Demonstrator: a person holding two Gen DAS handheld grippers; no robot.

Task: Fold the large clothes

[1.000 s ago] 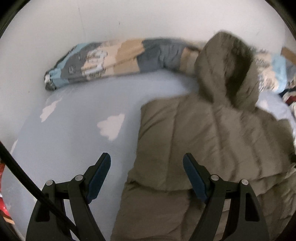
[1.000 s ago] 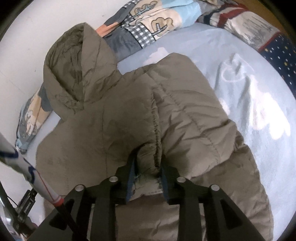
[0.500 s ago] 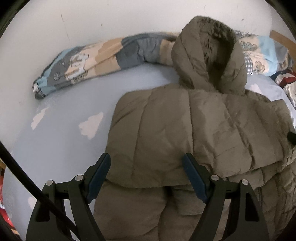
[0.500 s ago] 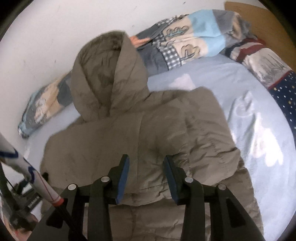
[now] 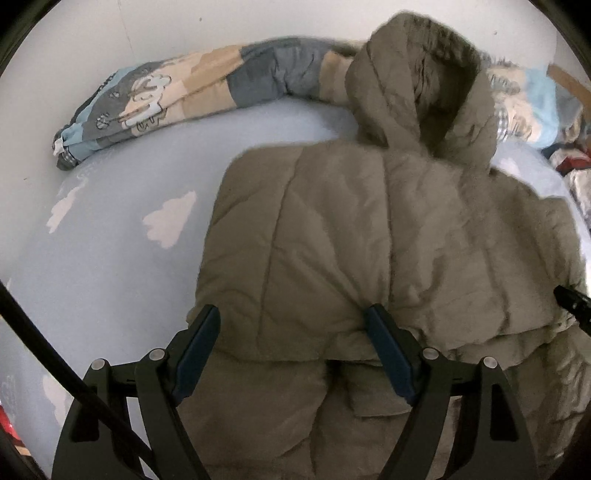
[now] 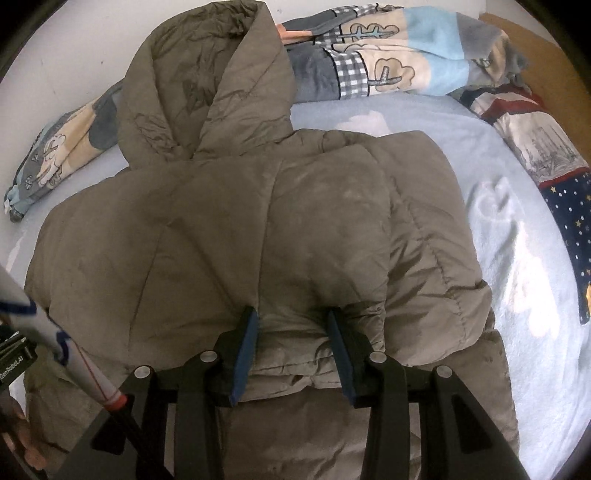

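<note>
An olive-brown padded hooded jacket (image 5: 369, 240) lies back-up on the bed, its hood (image 5: 417, 85) toward the wall and both sides folded in over the middle. My left gripper (image 5: 291, 314) stands wide open just above the folded layer's near edge, nothing pinched. In the right wrist view the same jacket (image 6: 221, 221) fills the middle, its hood (image 6: 207, 74) at the top. My right gripper (image 6: 292, 314) hovers over the folded edge with its jaws apart. Puffy fabric bulges between its pads, but they do not clamp it.
The light blue sheet (image 5: 110, 221) with white clouds lies bare left of the jacket and also to its right (image 6: 517, 258). A rolled patchwork quilt (image 5: 184, 92) runs along the white wall. Star-patterned bedding (image 6: 546, 147) sits at the right, beside a wooden headboard (image 6: 517, 29).
The right gripper let go of the bunched fold it was pinching and its jaws parted; that fold now lies flat. The left gripper moved from the bare sheet onto the jacket.
</note>
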